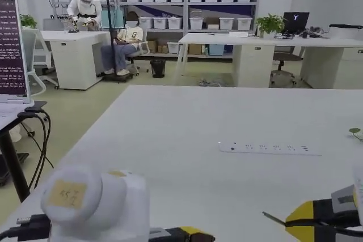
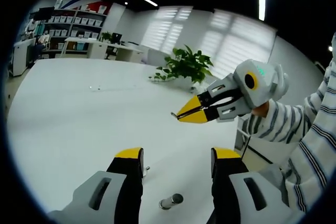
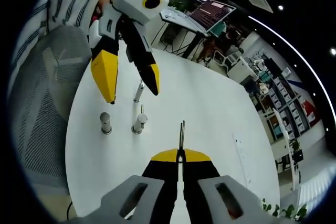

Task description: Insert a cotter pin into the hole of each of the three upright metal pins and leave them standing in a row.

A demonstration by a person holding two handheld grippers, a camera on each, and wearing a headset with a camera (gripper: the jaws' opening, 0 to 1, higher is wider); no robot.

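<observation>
My right tool was clenched on a cotter pin. The pin's long axis ran straight out along the jaws, free end foremost. The three metal pins stood on the table, ahead of that tip and off to its left in the right gripper view. Two stood side by side nearer the tool, with the third pin just beyond them.

My left tool hung over that far one, jaws released and spread to either side of it, not touching it so far as I could tell. That made the left tool the nearer to the pins, while the right was apart from them.

I judged the cotter pin had to travel forward and left, then meet a cross-hole square to an upright shaft. The holes were too small for me to see, so I could not tell which way they faced or whether any was filled.
</observation>
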